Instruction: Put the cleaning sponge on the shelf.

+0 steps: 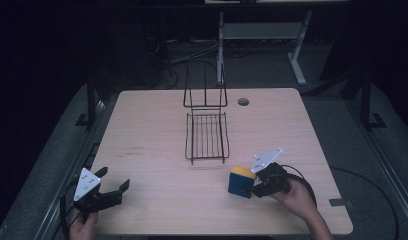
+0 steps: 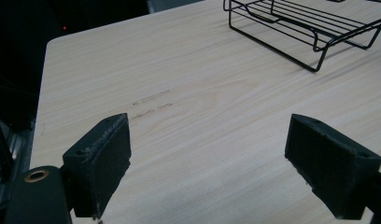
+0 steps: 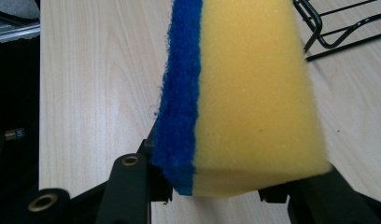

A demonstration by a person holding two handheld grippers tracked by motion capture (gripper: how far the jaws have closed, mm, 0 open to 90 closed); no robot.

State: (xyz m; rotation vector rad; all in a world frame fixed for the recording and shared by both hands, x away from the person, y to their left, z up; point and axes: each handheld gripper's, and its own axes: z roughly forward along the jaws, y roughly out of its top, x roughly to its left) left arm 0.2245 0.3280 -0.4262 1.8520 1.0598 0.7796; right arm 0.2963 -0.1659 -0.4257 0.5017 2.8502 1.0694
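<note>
Your right tool [image 1: 253,187] is clamping the yellow-and-blue sponge [image 1: 241,181] just above the worktop [image 1: 157,195]. The wire rack [image 1: 207,136] is lying ahead and to its left, nearer this hand. Your left tool [image 1: 111,187] is resting with jaws apart, gripping nothing.

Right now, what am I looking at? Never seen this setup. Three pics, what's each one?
No robot arm here: a person holds a handheld two-jaw gripper in each hand at a wooden table. The high view looks down from above the person's side. The other two views come from cameras riding on each gripper, looking along its jaws. The left gripper is open, nothing between its jaws, near the table's front left corner. The right gripper is shut on a yellow sponge with a blue scrub layer, held on edge near the front right. A black wire rack stands mid-table, with nothing in it.
</note>
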